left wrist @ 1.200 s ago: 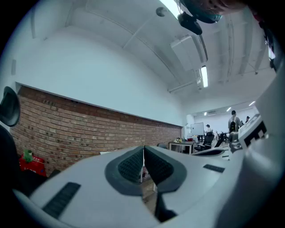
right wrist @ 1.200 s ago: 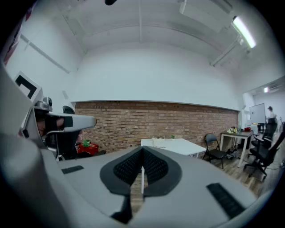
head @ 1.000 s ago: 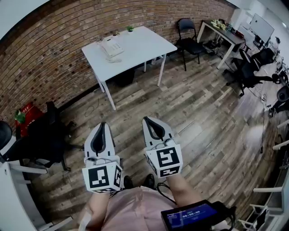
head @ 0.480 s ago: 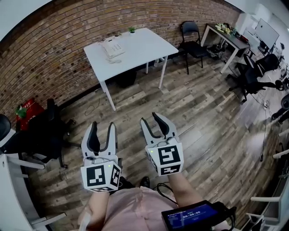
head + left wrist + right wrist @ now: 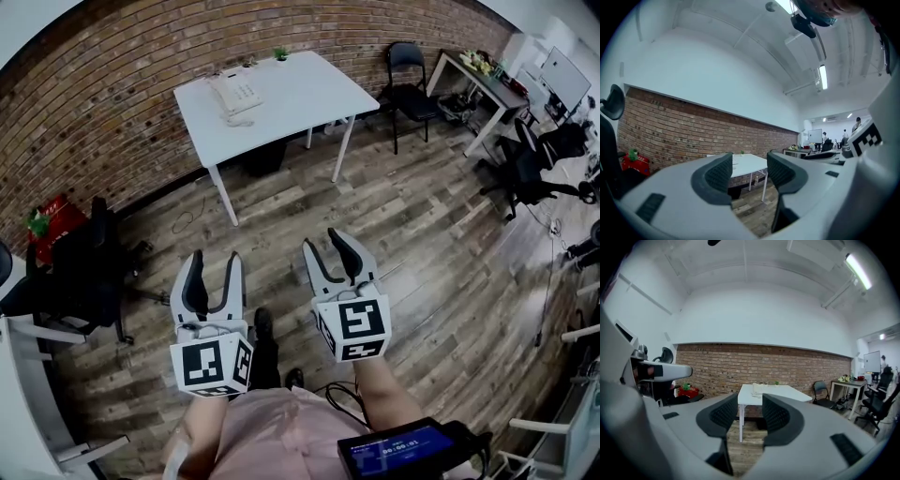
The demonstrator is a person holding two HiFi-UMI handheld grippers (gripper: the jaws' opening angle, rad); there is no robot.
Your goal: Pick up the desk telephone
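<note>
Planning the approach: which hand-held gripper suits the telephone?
Probably the left hand-held gripper: the desk telephone sits at the table's left end. It and the right one, just opened, are empty and far.

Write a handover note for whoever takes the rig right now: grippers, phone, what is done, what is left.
Left gripper: open. Its jaws have just been opening and nothing is between them.
Right gripper: open. Its jaws have also just been opening and it is empty.
Desk telephone: sits on the white table, at the end near the brick wall, untouched.
Done: nothing on the phone yet. Both grippers are held out over the wood floor, well short of the table.
Left: walk up to the table, bring the jaws around the telephone, close and lift.
</note>
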